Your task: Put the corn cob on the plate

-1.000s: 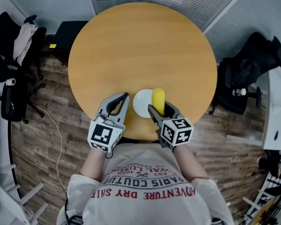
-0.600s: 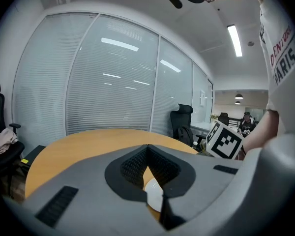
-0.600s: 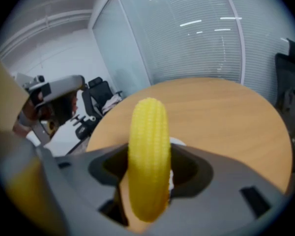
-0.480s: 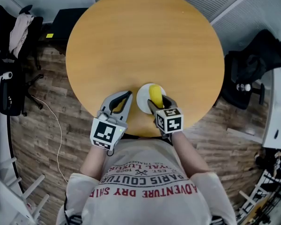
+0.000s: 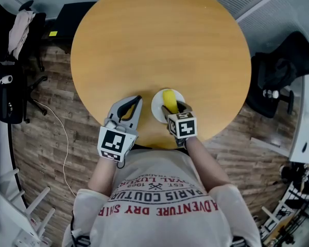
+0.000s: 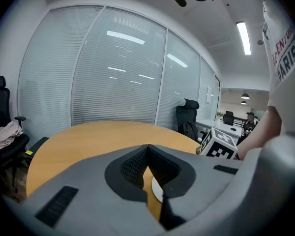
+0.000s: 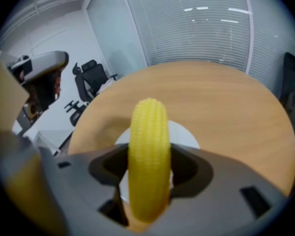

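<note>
A yellow corn cob [image 5: 169, 101] [image 7: 148, 156] is clamped lengthwise in my right gripper [image 5: 175, 108] [image 7: 146, 173], which is shut on it. It hangs over a small white plate [image 5: 158, 108] [image 7: 184, 134] near the front edge of the round wooden table [image 5: 159, 45]. I cannot tell whether the cob touches the plate. My left gripper [image 5: 131, 105] [image 6: 148, 173] rests just left of the plate, shut, with nothing between its jaws. A sliver of the plate [image 6: 155, 188] shows past the left jaws.
Black office chairs [image 5: 10, 50] stand left of the table, another dark chair [image 5: 283, 71] to the right. A cable [image 5: 62, 148] trails over the wooden floor. The person's torso is close to the table's front edge.
The right gripper has carried the cob leftward and further in over the plate. The left gripper has hardly moved.
</note>
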The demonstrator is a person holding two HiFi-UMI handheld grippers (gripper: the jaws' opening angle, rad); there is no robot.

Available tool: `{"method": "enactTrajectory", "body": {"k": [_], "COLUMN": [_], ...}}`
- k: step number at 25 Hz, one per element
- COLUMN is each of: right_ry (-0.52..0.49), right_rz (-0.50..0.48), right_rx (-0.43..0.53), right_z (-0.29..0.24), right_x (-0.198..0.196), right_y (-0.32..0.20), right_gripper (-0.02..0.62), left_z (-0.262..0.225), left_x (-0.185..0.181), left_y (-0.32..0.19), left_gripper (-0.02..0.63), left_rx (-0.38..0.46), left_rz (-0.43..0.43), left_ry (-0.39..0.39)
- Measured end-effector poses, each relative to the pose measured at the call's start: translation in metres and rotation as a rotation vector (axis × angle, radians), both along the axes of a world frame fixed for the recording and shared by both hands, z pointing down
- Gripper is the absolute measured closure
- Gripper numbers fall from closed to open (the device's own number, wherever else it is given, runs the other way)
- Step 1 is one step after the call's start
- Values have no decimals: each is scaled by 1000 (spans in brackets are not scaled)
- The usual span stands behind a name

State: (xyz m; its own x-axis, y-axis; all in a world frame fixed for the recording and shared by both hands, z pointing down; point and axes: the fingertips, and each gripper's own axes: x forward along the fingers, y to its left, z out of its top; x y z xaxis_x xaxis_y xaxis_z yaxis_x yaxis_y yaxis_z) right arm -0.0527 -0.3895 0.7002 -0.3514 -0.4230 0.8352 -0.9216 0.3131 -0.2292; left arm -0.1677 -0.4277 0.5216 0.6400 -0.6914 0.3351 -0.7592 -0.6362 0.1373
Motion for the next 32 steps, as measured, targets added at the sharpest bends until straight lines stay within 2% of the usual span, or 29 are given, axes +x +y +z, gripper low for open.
{"method": "enactTrajectory", "body": {"k": [7, 15, 22, 28, 32], "right_ry": [18, 45, -6, 8, -76], "right_rz": [10, -8, 35, 46, 58], "right_rx": [-34, -31, -30, 46, 171], "right_z": [11, 12, 9, -14, -56], "right_x": [2, 0, -1, 1, 0], "right_y": [-1, -1, -3, -6, -17], "right_gripper": [330, 330, 328, 330, 331], "left_z": [9, 16, 13, 10, 3], "left_x": [1, -1, -5, -6, -1], "left_y": [0, 0, -7, -6, -4], "left_gripper": [573, 574, 574, 574, 574], "left_rx": [-23, -48, -37, -28, -6], "left_rz": [0, -8, -14, -16, -3], "left_ry": [-10, -8, -15, -18, -18]}}
